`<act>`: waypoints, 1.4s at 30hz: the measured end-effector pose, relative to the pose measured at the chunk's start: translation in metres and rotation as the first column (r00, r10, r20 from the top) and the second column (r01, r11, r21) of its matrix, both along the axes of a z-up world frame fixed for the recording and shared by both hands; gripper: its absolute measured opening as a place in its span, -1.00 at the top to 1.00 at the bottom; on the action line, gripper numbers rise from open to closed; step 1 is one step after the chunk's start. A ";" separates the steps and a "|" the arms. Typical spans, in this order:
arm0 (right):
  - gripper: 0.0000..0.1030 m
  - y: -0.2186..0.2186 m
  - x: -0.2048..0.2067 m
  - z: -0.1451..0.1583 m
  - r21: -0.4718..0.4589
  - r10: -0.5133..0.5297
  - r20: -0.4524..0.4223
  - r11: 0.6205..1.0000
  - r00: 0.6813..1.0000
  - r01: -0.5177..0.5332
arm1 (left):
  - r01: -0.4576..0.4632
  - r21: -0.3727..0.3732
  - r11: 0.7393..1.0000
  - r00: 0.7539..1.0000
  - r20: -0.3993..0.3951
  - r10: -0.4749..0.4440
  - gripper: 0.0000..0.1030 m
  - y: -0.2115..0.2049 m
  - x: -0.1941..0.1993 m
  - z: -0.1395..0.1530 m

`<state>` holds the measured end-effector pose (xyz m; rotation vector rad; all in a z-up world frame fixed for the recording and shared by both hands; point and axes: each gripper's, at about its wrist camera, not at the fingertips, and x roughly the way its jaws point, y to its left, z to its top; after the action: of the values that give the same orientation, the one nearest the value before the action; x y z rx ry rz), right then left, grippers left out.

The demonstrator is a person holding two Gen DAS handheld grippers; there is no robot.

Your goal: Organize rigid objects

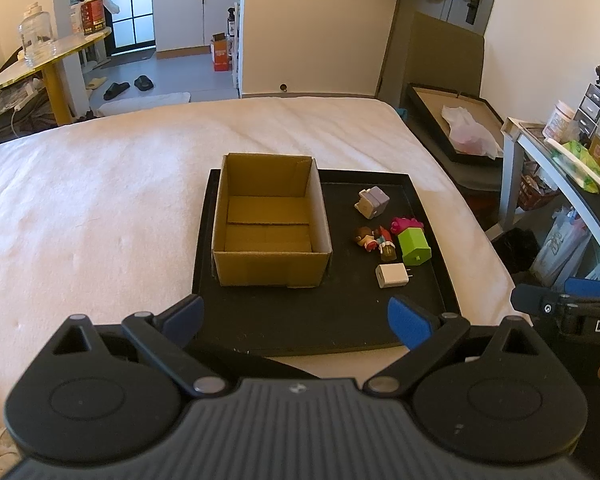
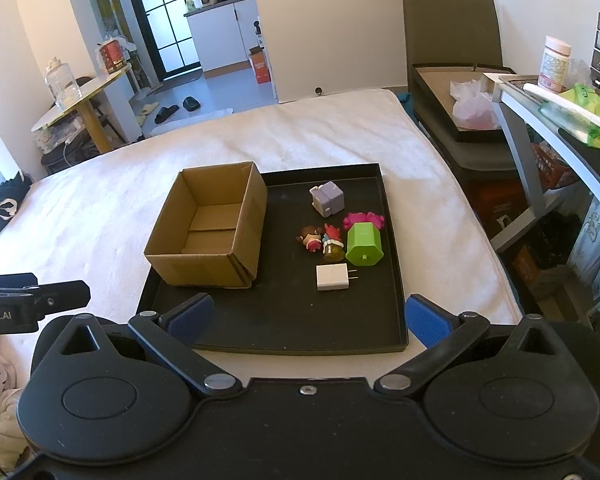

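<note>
A black tray [image 1: 428, 332] [image 2: 284, 332] lies on the white bed. On its left half stands an open, empty cardboard box [image 1: 270, 258] [image 2: 204, 262]. To the box's right lie a white plug charger [image 1: 392, 275] [image 2: 333, 277], a green block [image 1: 414, 246] [image 2: 363, 243] with a pink piece behind it, a small doll figure [image 1: 366, 238] [image 2: 310, 239], a red-topped figure [image 1: 386, 244] [image 2: 333, 245] and a lilac-and-white cube [image 1: 373, 201] [image 2: 328, 199]. My left gripper [image 1: 296, 320] hovers open over the tray's near edge. My right gripper [image 2: 308, 318] hangs open there too, nothing between its fingers.
The white bed [image 1: 80, 208] [image 2: 80, 208] spreads left and beyond the tray. A shelf with bottles and bags [image 1: 572, 152] [image 2: 560, 112] stands to the right. A low brown tray with a plastic bag [image 1: 460, 128] [image 2: 468, 108] sits at the far right. A yellow-legged side table [image 1: 52, 64] is far left.
</note>
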<state>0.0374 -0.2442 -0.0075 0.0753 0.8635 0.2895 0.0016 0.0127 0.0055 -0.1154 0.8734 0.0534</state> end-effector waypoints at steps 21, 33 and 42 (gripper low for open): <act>-0.92 0.006 0.050 -0.046 0.028 0.005 -0.039 1.000 0.999 -0.004 | -0.128 0.021 0.992 0.991 -0.026 0.128 -0.86 0.035 0.046 -0.044; -0.78 0.004 0.106 -0.098 0.038 -0.003 -0.118 0.999 0.993 0.008 | -0.216 0.052 0.975 0.975 -0.040 0.218 -0.77 0.057 0.088 -0.072; -0.77 0.016 0.146 -0.139 0.028 0.013 -0.197 1.000 0.980 -0.007 | -0.268 0.053 0.962 0.959 -0.077 0.272 -0.47 0.069 0.123 -0.099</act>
<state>0.1833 -0.2283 -0.1470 0.1263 1.0570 0.3066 0.1242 0.0818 -0.0934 -0.1943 0.9348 0.3344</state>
